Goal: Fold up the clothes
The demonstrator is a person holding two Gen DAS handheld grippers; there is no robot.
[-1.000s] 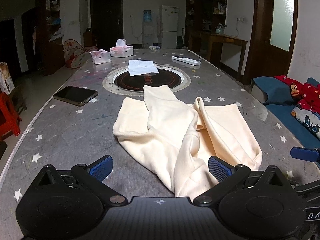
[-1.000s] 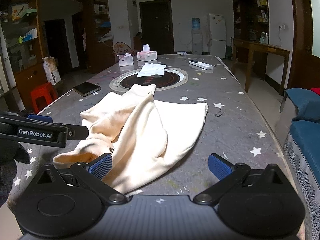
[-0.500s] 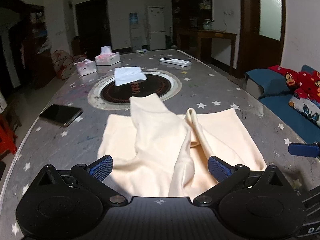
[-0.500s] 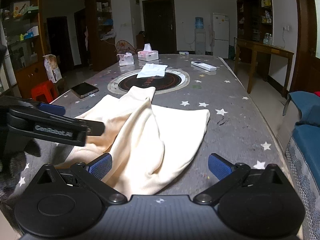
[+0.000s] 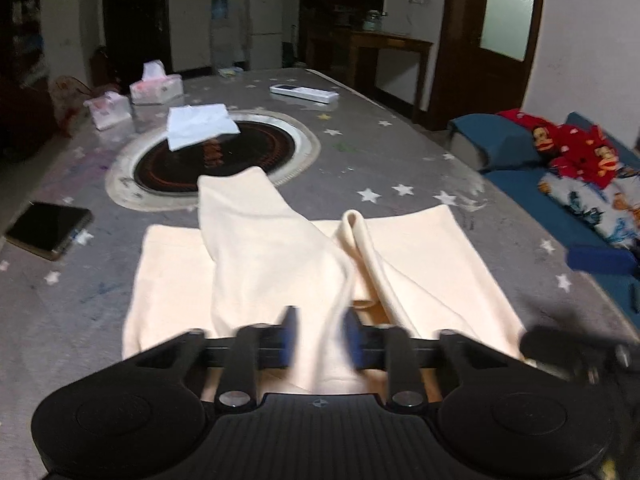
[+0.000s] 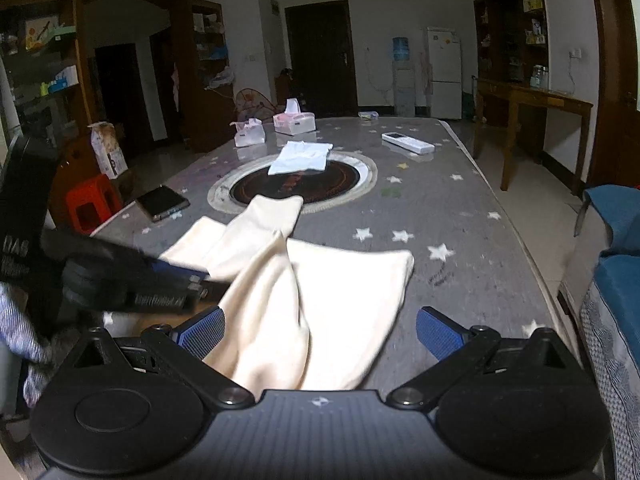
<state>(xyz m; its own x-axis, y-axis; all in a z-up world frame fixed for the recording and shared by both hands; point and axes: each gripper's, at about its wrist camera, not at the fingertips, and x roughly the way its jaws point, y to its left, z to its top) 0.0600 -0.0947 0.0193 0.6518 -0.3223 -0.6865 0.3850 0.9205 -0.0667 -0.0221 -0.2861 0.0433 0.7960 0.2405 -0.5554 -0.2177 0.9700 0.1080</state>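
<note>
A cream garment (image 5: pixel 280 264) lies rumpled on the grey star-patterned table, one long part reaching toward the round black hotplate. My left gripper (image 5: pixel 320 338) has its blue pads closed on a raised fold at the garment's near edge. In the right wrist view the same garment (image 6: pixel 320 292) lies ahead, and the left gripper (image 6: pixel 188 280) shows from the side pinching the fold. My right gripper (image 6: pixel 320 334) is open, its pads wide apart above the garment's near right part.
A black phone (image 5: pixel 48 228) lies at the left. A folded white cloth (image 5: pixel 200 124) sits on the hotplate (image 5: pixel 216 160). Two tissue boxes (image 5: pixel 156 88) and a remote (image 5: pixel 304 94) lie farther back. A blue sofa with red bedding (image 5: pixel 568 160) is at the right.
My left gripper has moved forward over the garment's near edge and closed from wide open onto a fold. The right gripper stays open and has barely moved.
</note>
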